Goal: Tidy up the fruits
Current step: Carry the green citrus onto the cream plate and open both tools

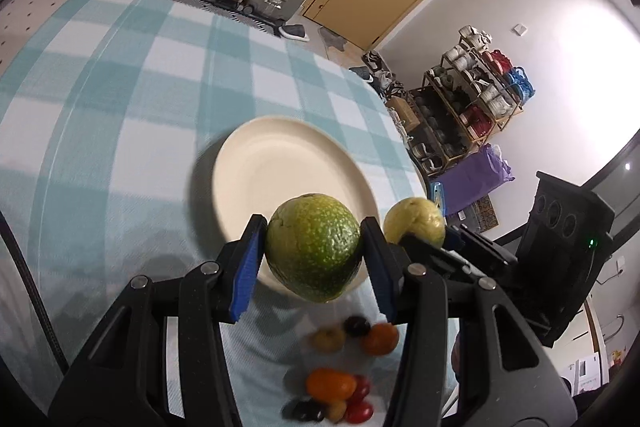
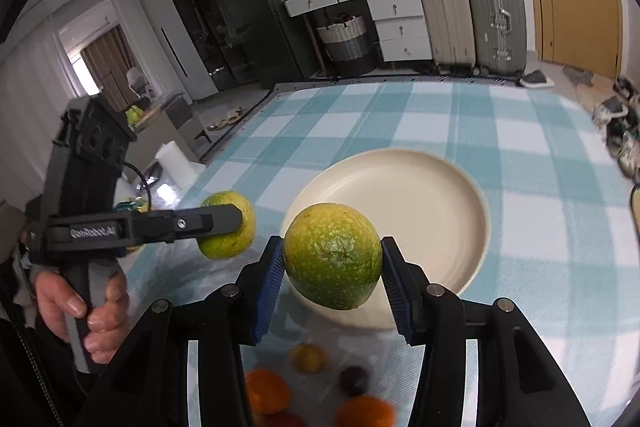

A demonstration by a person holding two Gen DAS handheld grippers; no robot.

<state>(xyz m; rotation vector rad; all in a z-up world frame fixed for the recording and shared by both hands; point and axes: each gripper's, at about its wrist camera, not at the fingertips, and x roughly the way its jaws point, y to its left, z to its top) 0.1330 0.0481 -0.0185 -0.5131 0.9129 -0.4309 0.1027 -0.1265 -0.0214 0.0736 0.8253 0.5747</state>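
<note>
1. Left wrist view: my left tool [image 1: 314, 253] squeezes a green fruit [image 1: 313, 247] above the plate [image 1: 256, 163].
2. My right tool [image 2: 332, 261] squeezes another green fruit [image 2: 333, 255] over the plate's near edge, small fruits [image 2: 308, 358] below.

The round mottled citrus fruit [image 1: 314, 247] is green speckled with yellow. The glazed round plate [image 2: 420, 195] is cream. The checked tablecloth [image 1: 120, 87] shows pale teal and white squares. The gripper pads [image 2: 270, 279] are blue.

Plate [image 1: 256, 163] on tablecloth [image 1: 100, 107], small fruits [image 1: 340, 387] before it (nearer the camera)
</note>
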